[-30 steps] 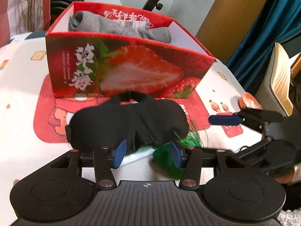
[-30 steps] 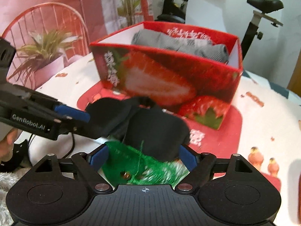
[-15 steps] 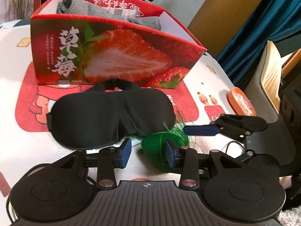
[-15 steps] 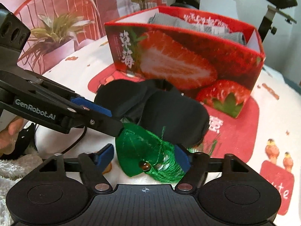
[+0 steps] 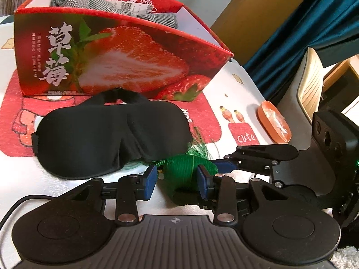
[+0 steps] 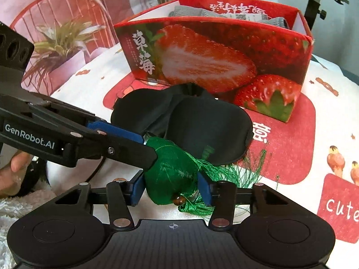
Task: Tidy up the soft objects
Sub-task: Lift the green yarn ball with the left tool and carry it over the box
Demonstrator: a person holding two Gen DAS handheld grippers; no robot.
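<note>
A green tasselled sachet (image 5: 182,172) (image 6: 171,174) lies on the cloth just in front of a black sleep mask (image 5: 112,135) (image 6: 193,127). My left gripper (image 5: 177,182) has its jaws on both sides of the sachet, the right pad against it, a small gap at the left pad. My right gripper (image 6: 171,190) also straddles the sachet, pads touching its sides. The left gripper's fingers (image 6: 121,143) reach in from the left in the right wrist view. Behind the mask stands a red strawberry box (image 5: 107,65) (image 6: 215,65) with grey socks (image 5: 116,2) inside.
A printed white and red cloth (image 5: 233,103) covers the surface. An orange dish (image 5: 273,123) lies at the right. A chair (image 5: 309,83) and a blue curtain stand beyond it. An exercise bike (image 6: 323,4) stands behind the box.
Both grippers have moved from the mask onto the green sachet and narrowed around it. The mask has slid off the sachet, which now shows fully.
</note>
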